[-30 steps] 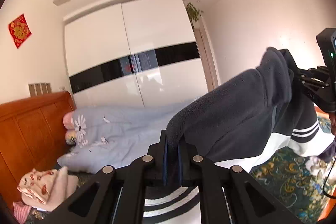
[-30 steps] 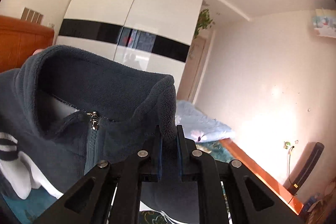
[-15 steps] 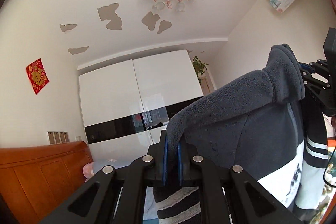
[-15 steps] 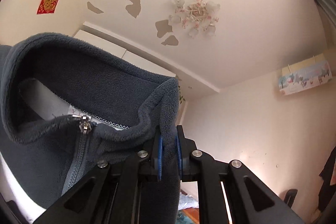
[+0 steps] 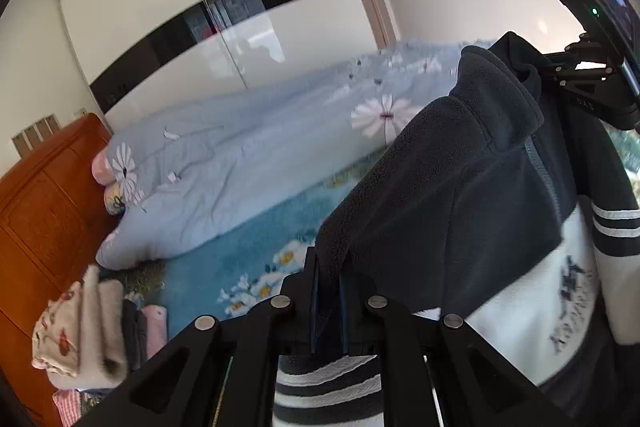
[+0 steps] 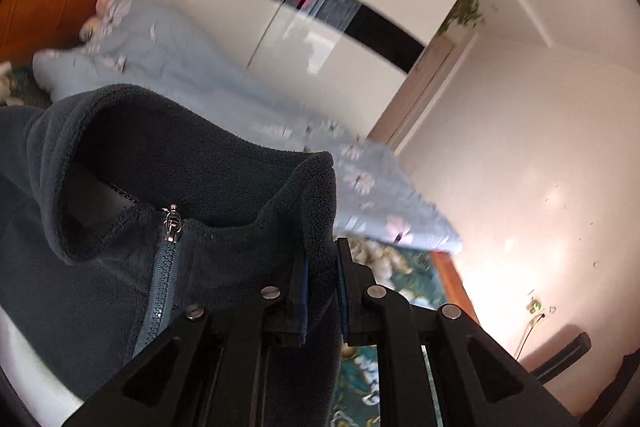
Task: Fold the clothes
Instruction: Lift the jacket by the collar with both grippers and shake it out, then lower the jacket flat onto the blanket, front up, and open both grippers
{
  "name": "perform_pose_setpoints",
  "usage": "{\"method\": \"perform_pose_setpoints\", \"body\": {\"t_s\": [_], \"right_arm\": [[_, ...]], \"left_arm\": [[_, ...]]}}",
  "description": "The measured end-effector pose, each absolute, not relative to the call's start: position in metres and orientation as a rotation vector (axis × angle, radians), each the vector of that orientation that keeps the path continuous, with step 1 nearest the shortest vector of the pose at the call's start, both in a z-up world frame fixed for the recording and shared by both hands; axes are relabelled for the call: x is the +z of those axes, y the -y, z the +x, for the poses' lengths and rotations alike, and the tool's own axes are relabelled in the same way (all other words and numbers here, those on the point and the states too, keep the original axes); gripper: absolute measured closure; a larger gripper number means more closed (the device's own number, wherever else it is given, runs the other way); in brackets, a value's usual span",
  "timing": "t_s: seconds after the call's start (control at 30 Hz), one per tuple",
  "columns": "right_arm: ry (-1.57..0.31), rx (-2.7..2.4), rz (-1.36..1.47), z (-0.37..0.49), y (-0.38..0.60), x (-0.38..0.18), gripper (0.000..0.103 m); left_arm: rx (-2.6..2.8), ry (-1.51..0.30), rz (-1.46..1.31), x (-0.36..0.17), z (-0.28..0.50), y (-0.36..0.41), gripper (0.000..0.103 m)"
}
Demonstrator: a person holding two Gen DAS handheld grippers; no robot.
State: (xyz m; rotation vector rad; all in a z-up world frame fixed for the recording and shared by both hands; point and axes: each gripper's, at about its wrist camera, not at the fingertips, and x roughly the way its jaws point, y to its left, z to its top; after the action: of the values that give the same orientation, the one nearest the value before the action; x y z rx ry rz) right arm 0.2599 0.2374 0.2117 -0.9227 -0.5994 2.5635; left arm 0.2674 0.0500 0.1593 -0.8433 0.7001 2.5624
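Garment: dark navy fleece jacket with white chest panel, striped sleeves and striped hem, held up off the bed between both grippers.
Left gripper: pads pressed together, pinching the fleece at the shoulder edge; fabric rises from the jaws up and right toward the collar.
Right gripper: pads pressed together, pinching the collar edge just right of the zipper pull; its black body also shows at the far right of the left wrist view.
Collar: stands open, zipper closed up to its base.
Jacket position: hangs in the near right of the left wrist view, above the teal floral bedsheet.
Quilt: pale blue with white daisy print, bunched along the far side of the bed.
Headboard: orange-brown wood, at the left.
Folded clothes: stack at the near left, beside the headboard.
Wardrobe: white sliding doors with black band, against the far wall.
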Motion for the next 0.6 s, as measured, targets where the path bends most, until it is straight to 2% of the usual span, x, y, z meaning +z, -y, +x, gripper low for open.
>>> {"method": "perform_pose_setpoints", "body": {"t_s": [0.07, 0.17, 0.2, 0.33, 0.37, 0.43, 0.53, 0.6], "right_arm": [[0.528, 2.543, -1.083, 0.230, -0.247, 0.154, 0.091], [0.512, 2.498, -1.148, 0.199, -0.247, 0.106, 0.091], [0.523, 2.493, -1.138, 0.190, -0.248, 0.101, 0.091], [0.582, 2.523, -0.998, 0.142, -0.245, 0.138, 0.091], [0.595, 2.524, -0.947, 0.133, -0.240, 0.147, 0.100], [0.576, 2.493, -0.874, 0.120, -0.239, 0.149, 0.101], [0.391, 2.548, -1.031, 0.111, -0.247, 0.121, 0.101], [0.417, 2.538, -1.069, 0.118, -0.249, 0.099, 0.101]], "left_arm": [[2.533, -0.714, -0.976, 0.112, 0.244, -0.059, 0.094], [2.573, -0.739, -0.988, 0.094, 0.219, -0.059, 0.094], [2.586, -0.739, -0.991, 0.091, 0.211, -0.058, 0.094], [2.673, -0.562, -0.957, 0.123, 0.186, -0.050, 0.094], [2.685, -0.549, -0.982, 0.120, 0.181, -0.050, 0.094], [2.676, -0.556, -1.074, 0.097, 0.164, -0.052, 0.094], [2.628, -0.636, -1.226, 0.044, 0.151, -0.058, 0.094], [2.602, -0.653, -1.304, 0.018, 0.143, -0.057, 0.094]]}}
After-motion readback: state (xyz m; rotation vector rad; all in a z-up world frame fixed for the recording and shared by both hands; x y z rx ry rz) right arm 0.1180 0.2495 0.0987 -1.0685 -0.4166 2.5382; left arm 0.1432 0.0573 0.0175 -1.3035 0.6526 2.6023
